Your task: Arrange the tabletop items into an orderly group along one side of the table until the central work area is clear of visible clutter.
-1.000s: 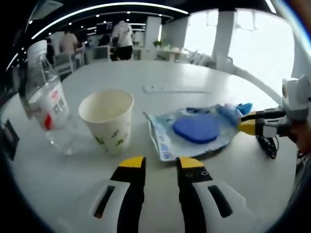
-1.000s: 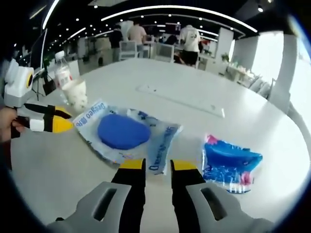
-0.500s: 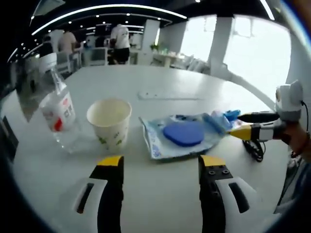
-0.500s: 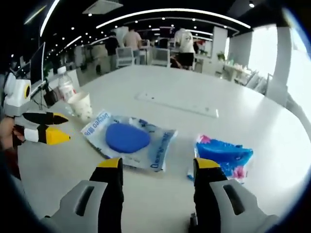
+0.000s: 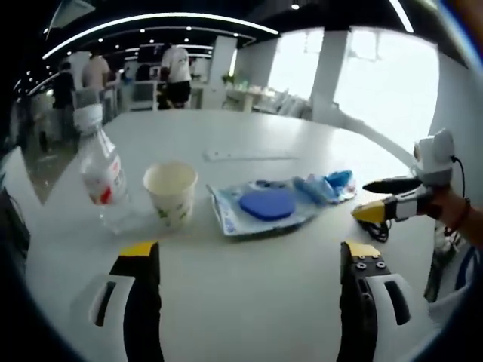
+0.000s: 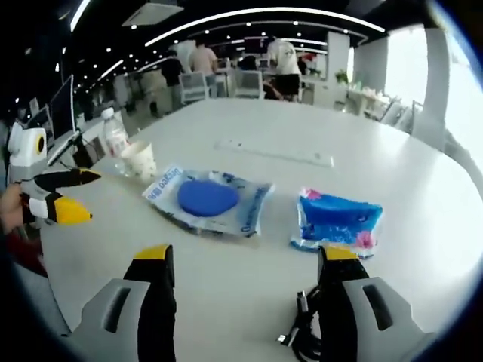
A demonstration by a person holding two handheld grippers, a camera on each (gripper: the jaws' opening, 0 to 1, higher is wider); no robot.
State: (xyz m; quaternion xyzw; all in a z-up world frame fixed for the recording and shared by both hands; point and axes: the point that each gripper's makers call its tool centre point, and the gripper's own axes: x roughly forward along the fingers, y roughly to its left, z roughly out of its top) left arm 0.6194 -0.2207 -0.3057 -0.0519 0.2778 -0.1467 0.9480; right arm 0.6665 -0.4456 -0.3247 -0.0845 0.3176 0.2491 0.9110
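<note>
White desk (image 5: 249,302) carries the clutter in one loose row ahead of us: a plastic bottle (image 5: 100,175), a paper cup (image 5: 170,193) just beside it, a clear flat packet with a blue disc (image 5: 264,207), and a blue snack pack (image 6: 336,220).

We hold both sets of jaws spread wide and empty, well back from everything. Our left gripper (image 5: 249,260) faces the gap between cup and flat packet, with bottle and cup off to its left. Our right gripper (image 6: 245,264) faces the gap between flat packet and snack pack, and a black cable (image 6: 306,332) lies just beside its right jaw.

We judge the left nearer to cup and bottle, the right nearer to the snack pack. The bottle stands upright, cap up. The flat packet's long axis runs along the row, crosswise to both sets of jaws.
</note>
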